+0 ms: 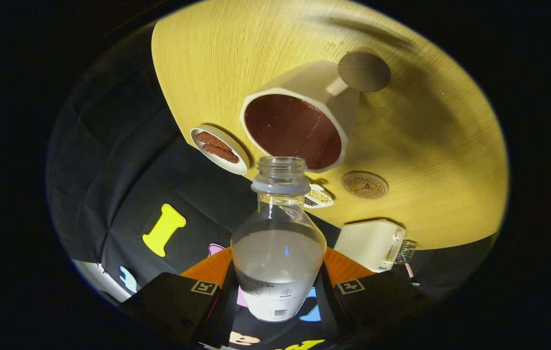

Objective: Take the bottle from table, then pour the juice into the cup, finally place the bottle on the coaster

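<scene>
A clear plastic bottle (278,243) with an uncapped threaded neck and a grey collar ring is pinched between the two fingers of the gripper (277,291), one finger pressed against each side of its lower body. The bottle is seen holding a cloudy whitish liquid in its lower half, and a barcode label is visible near its base. Its open mouth is held just before the rim of a cream, angular-sided ceramic cup (304,109) with a dark reddish-brown interior and a handle; whether any liquid lies inside the cup cannot be made out with certainty.

The cup is seen standing on a round pale-yellow wooden table (426,146). Just beside the cup, a small white oval dish (219,149) holding brown biscuits is set near the table's edge. On the cup's other side, a round brown cork-like coaster (364,184) with a printed emblem lies flat, apart from the cup. Between the coaster and the bottle neck, a small white plate (318,197) of pale snacks is partly hidden. A cream box-shaped appliance (371,244) is placed at the table's edge beyond the fingers.
</scene>
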`<state>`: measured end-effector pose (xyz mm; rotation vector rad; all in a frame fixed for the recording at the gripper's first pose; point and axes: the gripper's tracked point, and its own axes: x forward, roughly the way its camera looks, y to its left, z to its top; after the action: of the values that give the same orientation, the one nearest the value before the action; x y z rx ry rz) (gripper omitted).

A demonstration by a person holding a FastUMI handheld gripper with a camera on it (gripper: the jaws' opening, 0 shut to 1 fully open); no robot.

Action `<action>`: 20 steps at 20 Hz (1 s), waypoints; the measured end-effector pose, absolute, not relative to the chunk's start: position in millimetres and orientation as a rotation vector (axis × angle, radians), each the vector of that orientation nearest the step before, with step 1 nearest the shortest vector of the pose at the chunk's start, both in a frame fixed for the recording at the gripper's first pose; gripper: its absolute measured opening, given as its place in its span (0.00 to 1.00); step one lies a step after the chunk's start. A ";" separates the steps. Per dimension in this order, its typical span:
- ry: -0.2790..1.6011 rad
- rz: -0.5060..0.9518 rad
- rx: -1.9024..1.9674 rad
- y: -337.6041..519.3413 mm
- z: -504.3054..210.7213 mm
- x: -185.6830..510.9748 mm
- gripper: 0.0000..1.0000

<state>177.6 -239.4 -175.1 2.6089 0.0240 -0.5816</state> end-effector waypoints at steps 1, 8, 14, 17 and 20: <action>0.021 -0.579 2.614 -239.1 -174.2 177.0 0.73; 0.020 -0.562 2.632 -237.5 -164.1 174.8 0.73; 0.029 -0.549 2.618 -227.3 -158.2 174.7 0.73; 0.020 -0.546 2.583 -222.8 -154.8 174.3 0.73; -0.017 -0.549 2.509 -221.4 -145.5 174.0 0.73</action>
<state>174.0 -221.4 -145.5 2.5091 -0.0171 -0.5485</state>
